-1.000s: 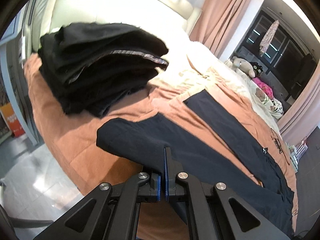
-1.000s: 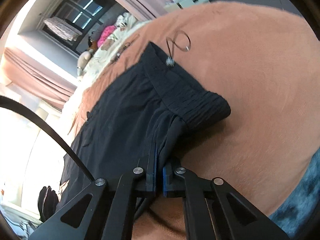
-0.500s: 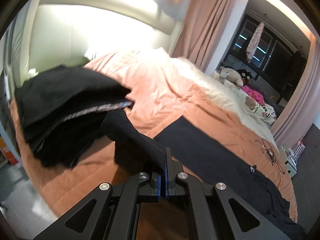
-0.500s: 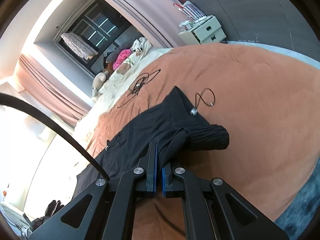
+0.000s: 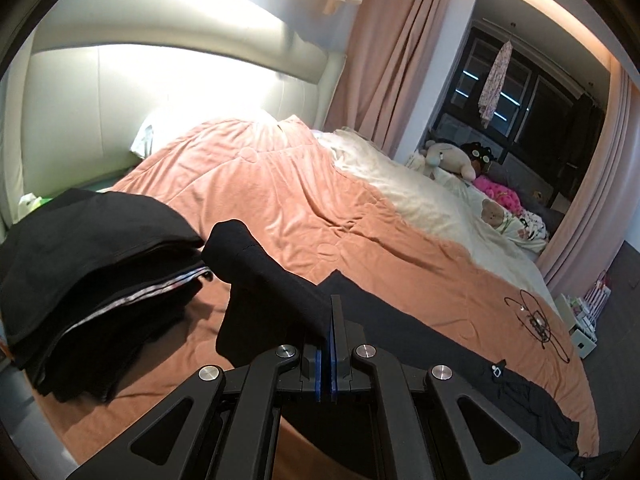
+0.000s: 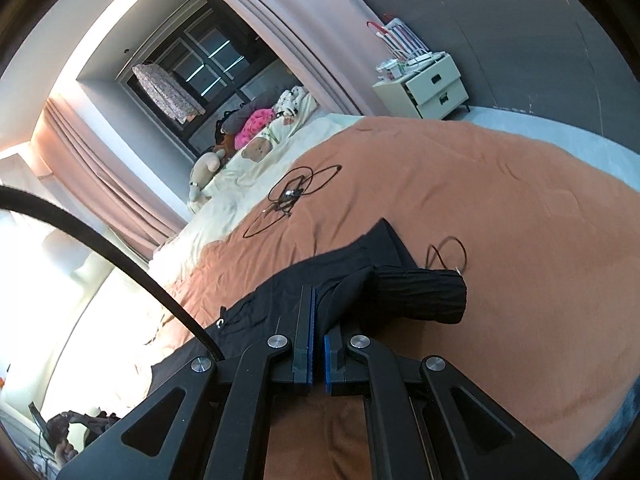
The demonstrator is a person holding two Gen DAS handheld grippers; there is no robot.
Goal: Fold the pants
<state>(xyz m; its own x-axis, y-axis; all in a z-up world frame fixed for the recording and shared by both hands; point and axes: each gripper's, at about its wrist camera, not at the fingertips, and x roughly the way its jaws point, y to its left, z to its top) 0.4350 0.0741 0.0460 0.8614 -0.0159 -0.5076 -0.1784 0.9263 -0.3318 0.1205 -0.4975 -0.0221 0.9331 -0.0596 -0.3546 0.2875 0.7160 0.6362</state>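
The pants are black and lie long across the orange blanket on the bed. Both ends are lifted off the blanket. The left tool is pressed together on one leg end, and that end sticks up and flops over past the tool's tip. The right tool is pinching the pants near the top part, where the stretchy waistband bunches up and hangs to the right of the tool. The middle of the pants rests flat on the blanket.

To the left of the lifted leg sits a tall pile of folded black clothes, right at the edge of the bed. A thin black cord lies in loops on the blanket, a bit beyond the pants. A smaller loop of cord lies just beside the waistband.

On the far side of the bed there is a cream sheet with stuffed toys on it. Pink curtains hang by a dark window. A small white nightstand with drawers stands by the grey wall.
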